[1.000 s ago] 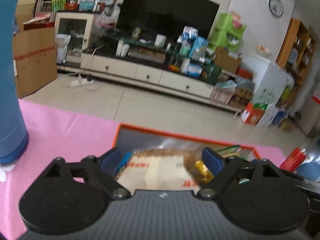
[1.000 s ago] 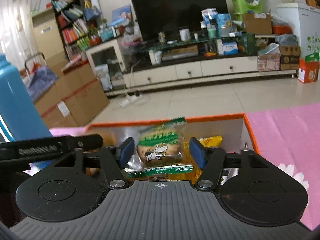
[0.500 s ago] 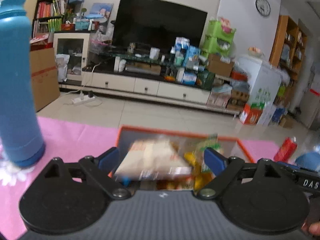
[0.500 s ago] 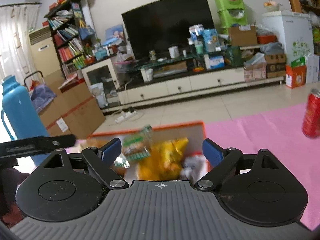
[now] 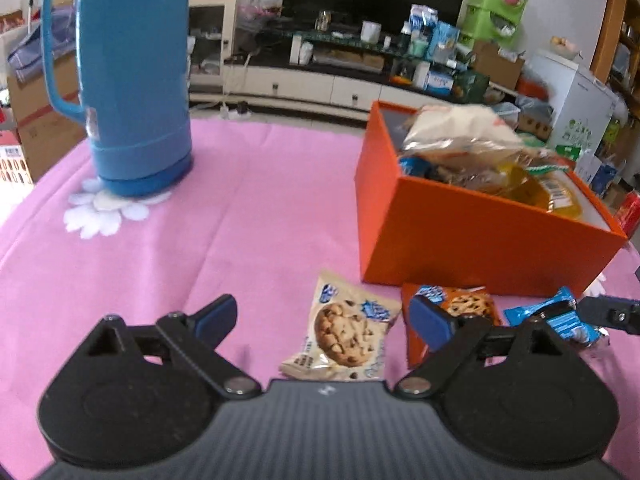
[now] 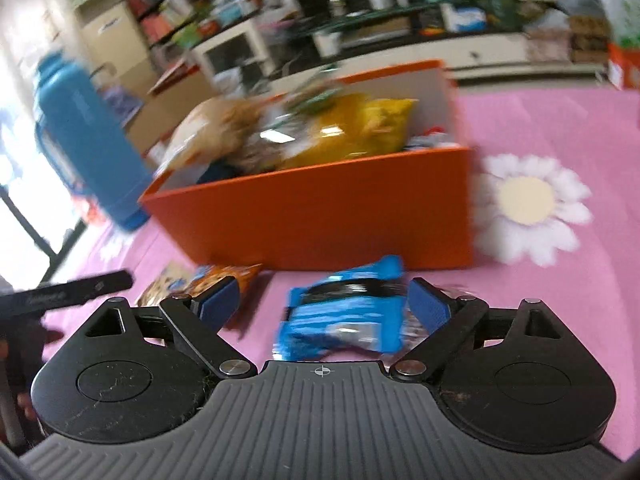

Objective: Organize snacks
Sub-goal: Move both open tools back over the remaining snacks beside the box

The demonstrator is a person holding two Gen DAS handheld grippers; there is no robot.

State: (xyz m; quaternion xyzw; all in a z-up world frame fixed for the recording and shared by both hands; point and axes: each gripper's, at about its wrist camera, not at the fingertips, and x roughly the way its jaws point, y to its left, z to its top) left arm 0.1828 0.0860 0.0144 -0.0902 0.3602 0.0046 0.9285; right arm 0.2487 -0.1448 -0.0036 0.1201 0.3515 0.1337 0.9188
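Observation:
An orange box full of snack packets stands on the pink tablecloth. In front of it lie a white cookie packet, an orange cookie packet and a blue packet. My left gripper hangs open just above the white cookie packet, which lies between its fingers untouched. In the right wrist view the blue packet lies between the fingers of my right gripper; its jaws are opening and the pads stand clear of it. The orange box is right behind.
A tall blue thermos stands at the far left of the cloth, also the thermos left of the box. A red can peeks in at the right edge. Beyond the table are a floor, TV cabinet and cartons.
Both grippers drew back from above the box and sank to the packets in front of it. The right gripper let go of a green snack packet, which stayed in the box.

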